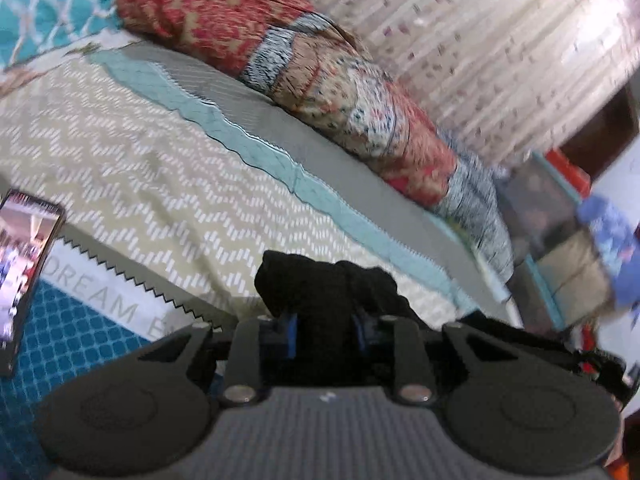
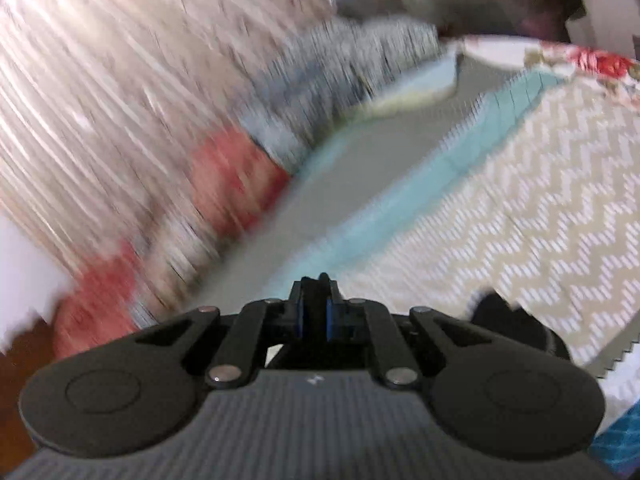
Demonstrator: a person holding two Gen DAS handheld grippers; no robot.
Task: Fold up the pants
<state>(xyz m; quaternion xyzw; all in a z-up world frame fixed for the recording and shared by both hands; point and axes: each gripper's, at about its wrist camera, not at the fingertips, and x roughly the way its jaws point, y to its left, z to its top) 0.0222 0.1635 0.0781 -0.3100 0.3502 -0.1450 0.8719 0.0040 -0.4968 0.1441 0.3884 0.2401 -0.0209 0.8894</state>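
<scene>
Black fabric of the soft dark pants [image 1: 320, 288] bunches up between the blue pads of my left tongs [image 1: 325, 336]; they are pinched narrow on a thick fold of it, so that I can lift an edge off the bed rather than drag it; the rest of the garment trails low to the right, over the zigzag-patterned beige and white quilted bedspread [image 1: 132, 184]. My right tongs [image 2: 319, 320] are drawn almost together; whether cloth sits between their pads I cannot tell, the view being blurred; a dark lump, probably more of the pants, lies just to their right on the bedspread. I judge both grips are meant for raising one end and carrying it over; a red patterned rolled blanket [image 1: 320, 80] lies along the far side, well clear; a phone [image 1: 24, 272] stands propped at the left edge.
</scene>
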